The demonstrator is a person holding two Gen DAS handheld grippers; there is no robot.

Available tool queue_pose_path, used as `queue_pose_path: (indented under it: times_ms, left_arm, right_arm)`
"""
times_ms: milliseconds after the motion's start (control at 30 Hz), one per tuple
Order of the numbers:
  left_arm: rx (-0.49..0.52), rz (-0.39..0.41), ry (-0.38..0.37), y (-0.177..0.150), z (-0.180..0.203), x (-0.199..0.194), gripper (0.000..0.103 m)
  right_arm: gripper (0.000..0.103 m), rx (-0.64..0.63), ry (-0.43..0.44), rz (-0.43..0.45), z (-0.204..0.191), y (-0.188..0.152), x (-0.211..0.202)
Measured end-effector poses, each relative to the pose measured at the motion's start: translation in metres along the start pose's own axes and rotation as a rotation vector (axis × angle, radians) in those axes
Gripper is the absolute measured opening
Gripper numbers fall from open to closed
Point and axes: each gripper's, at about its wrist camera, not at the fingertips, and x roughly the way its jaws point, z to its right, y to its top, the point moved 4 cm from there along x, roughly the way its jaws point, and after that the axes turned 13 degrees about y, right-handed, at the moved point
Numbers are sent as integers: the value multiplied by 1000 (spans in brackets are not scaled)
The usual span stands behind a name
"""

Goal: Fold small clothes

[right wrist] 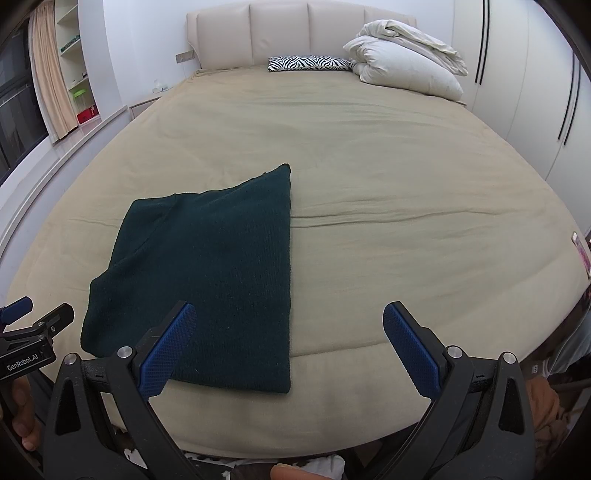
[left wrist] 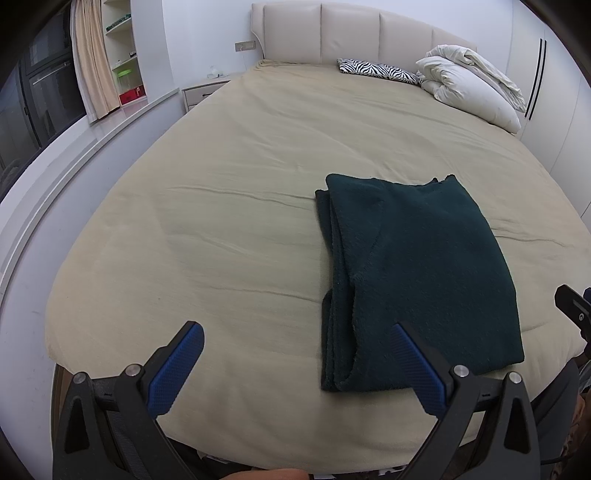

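Note:
A dark green garment lies folded into a flat rectangle on the beige bed sheet, near the front edge. It also shows in the right wrist view. My left gripper is open and empty, held above the front edge, with the garment just behind its right finger. My right gripper is open and empty, its left finger over the garment's near part. The left gripper's tip shows at the far left of the right wrist view.
A zebra-print cushion and a folded white duvet lie by the padded headboard. White wardrobe doors stand on the right. A window ledge, a curtain and shelves are on the left. A phone lies at the bed's right edge.

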Motion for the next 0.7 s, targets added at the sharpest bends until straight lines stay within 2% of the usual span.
queue_pose_path:
  times_ms: [700]
  left_arm:
    - [2, -2, -4, -1, 0, 0, 103]
  right_arm:
    - [103, 3, 1, -2, -3, -3, 0]
